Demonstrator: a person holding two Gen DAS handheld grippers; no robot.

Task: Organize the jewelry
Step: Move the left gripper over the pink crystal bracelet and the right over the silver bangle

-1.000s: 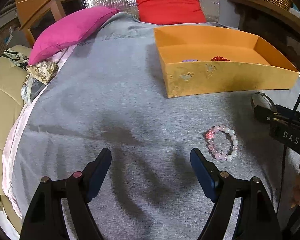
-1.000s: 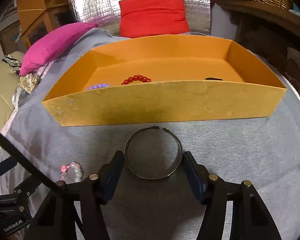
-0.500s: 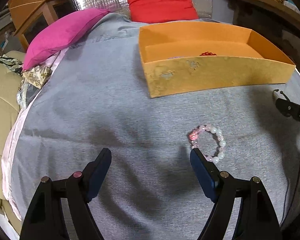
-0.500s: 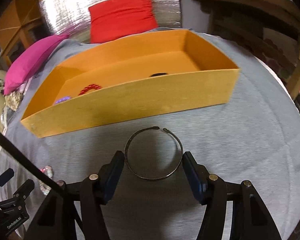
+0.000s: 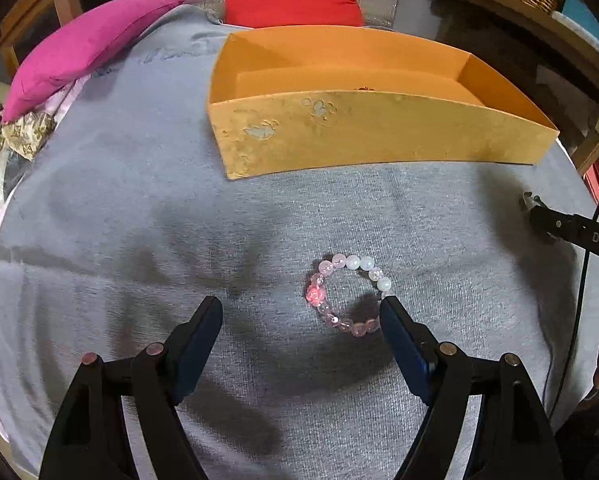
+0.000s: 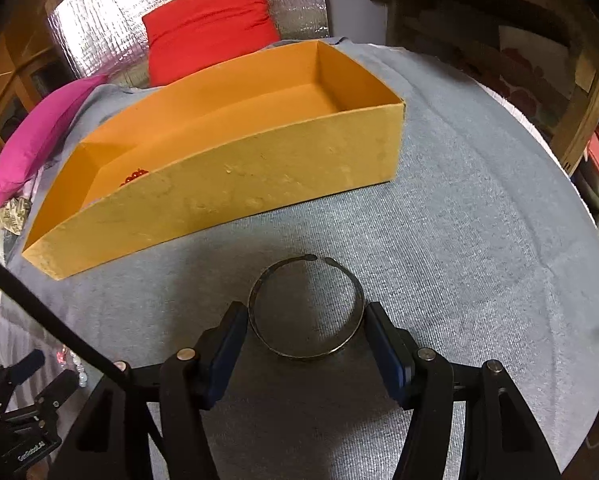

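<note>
One orange box [image 6: 235, 176] is seen on the grey cloth [image 5: 139, 240], with red beads [image 6: 133, 178] inside at its left end. In front of it, a metal bangle [image 6: 305, 308] is gripped by the right gripper [image 6: 305, 324], whose jaws have just been opening. A pink bead bracelet [image 5: 347, 292] lies by the wide-open left gripper [image 5: 301, 312]. "DAS" is legible.

Pink bead bracelet [image 5: 349, 296] flat on grey cloth; metal cuff [image 6: 305, 308] before orange box [image 6: 259, 176].
</note>
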